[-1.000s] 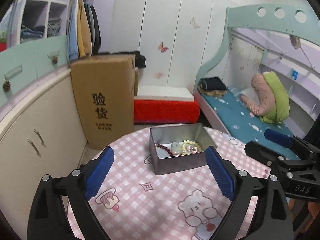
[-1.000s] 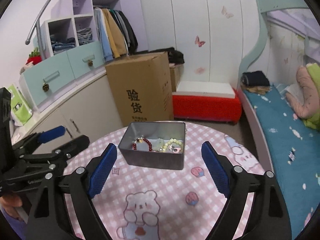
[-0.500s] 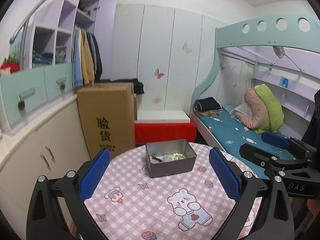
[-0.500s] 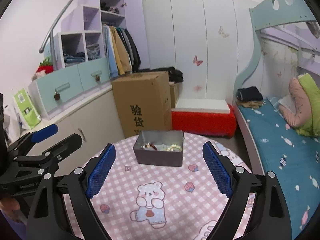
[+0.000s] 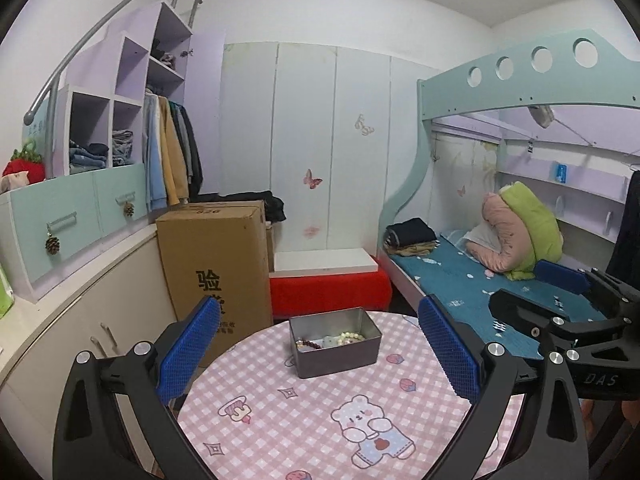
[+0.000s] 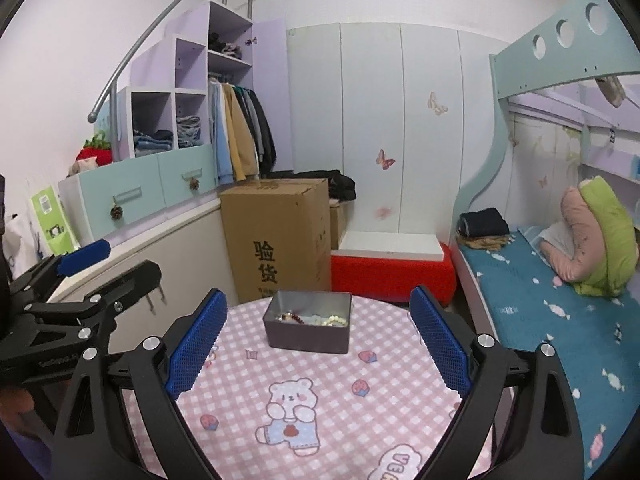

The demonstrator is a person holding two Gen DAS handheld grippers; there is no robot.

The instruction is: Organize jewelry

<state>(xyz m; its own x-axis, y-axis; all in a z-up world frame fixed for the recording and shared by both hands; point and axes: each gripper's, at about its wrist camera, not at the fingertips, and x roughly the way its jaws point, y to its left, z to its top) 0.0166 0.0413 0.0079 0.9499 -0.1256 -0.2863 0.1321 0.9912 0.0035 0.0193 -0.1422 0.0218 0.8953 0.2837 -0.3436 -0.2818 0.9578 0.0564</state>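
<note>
A grey metal tin (image 5: 340,354) (image 6: 308,338) stands at the far side of a round table with a pink checked cloth (image 5: 304,420) (image 6: 320,412). Inside lie a dark red bead bracelet (image 5: 308,345) (image 6: 291,317), a pale green piece (image 5: 330,342) and a light bead bracelet (image 5: 352,336) (image 6: 334,320). My left gripper (image 5: 318,350) is open and empty, well back from the tin. My right gripper (image 6: 318,342) is open and empty, also back from it. The right gripper shows in the left wrist view (image 5: 560,312), and the left gripper shows in the right wrist view (image 6: 80,280).
A tall cardboard box (image 5: 216,272) (image 6: 280,240) stands behind the table on the left beside low cabinets (image 5: 80,320). A red bench with a white top (image 5: 328,284) is behind the tin. A bunk bed with a blue sheet (image 5: 480,280) (image 6: 560,320) runs along the right.
Both grippers have pulled back and up from the tin, which now looks smaller and farther off. Both stay open and empty. The jewelry in the tin has not moved.
</note>
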